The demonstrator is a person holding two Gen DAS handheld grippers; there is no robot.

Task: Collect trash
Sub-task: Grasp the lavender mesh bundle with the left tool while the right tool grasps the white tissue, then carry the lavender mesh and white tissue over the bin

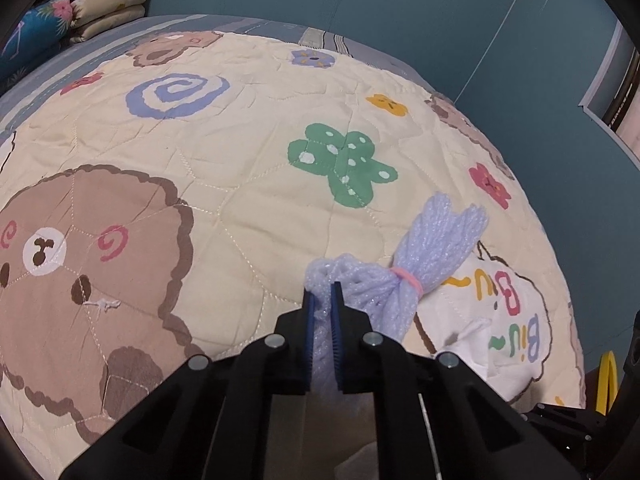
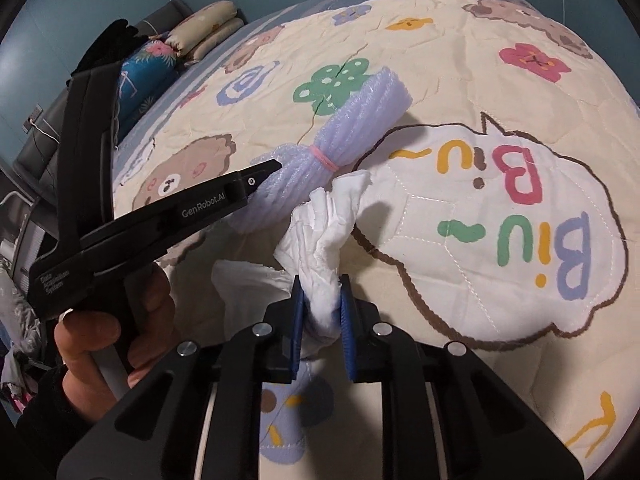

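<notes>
My left gripper is shut on a pale lilac foam-net bundle tied with a pink rubber band, held just above the quilt. The same bundle shows in the right wrist view, with the left gripper clamped on its near end. My right gripper is shut on a crumpled white tissue, lifted over the quilt. The tissue also shows at the lower right of the left wrist view.
A cream quilt with bears, flowers and a "Biu Biu" bubble covers the bed. Folded pillows lie at the far head end. A small white scrap lies on the bear print. A teal wall stands behind.
</notes>
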